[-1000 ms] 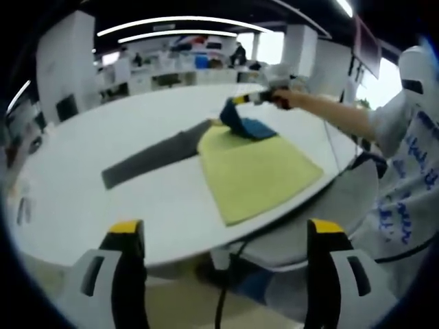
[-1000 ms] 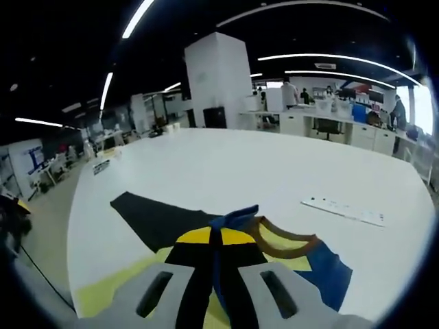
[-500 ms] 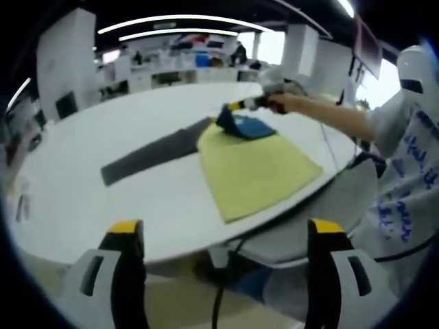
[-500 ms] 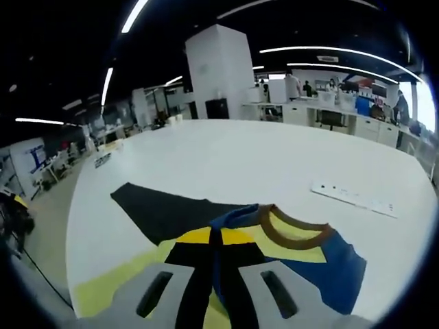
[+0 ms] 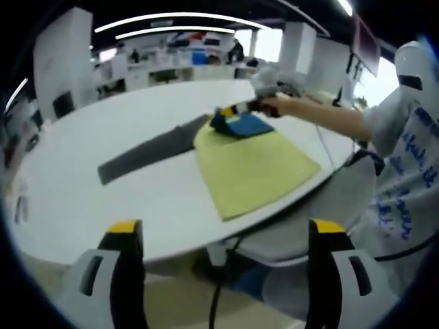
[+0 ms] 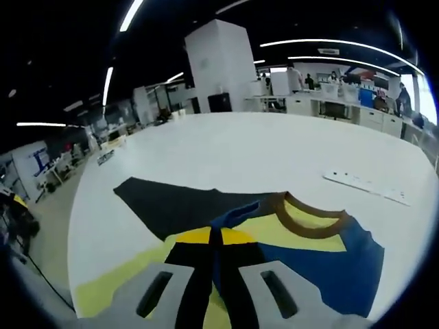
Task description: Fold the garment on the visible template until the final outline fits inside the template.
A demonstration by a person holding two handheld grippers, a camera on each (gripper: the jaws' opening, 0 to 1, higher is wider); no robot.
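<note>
Since a second ago we have lowered the right gripper (image 6: 217,255) toward the white round table (image 5: 158,199), so the raised fold of the blue and yellow knit garment with a brown collar (image 6: 309,240) now lies flatter and spreads wider beyond our jaws. That gripper is clamped on a blue edge of the garment, jaws together with cloth pinched between them; in the left gripper view it shows small at the far end of an outstretched arm, over the far corner of the yellow rectangular cloth template (image 5: 250,168). The garment sits on that far corner, and a dark grey strip of fabric (image 5: 147,151) runs off the template's left side; whether it belongs to the garment we cannot quite tell at this range. We judge the garment light, soft and limp: it will drape and slide rather than hold a crease, so an edge or corner makes the best hold, taken low and carried across. Our left gripper (image 5: 226,274) hangs off the table's near edge, jaws wide apart and empty, well clear of the cloth.
</note>
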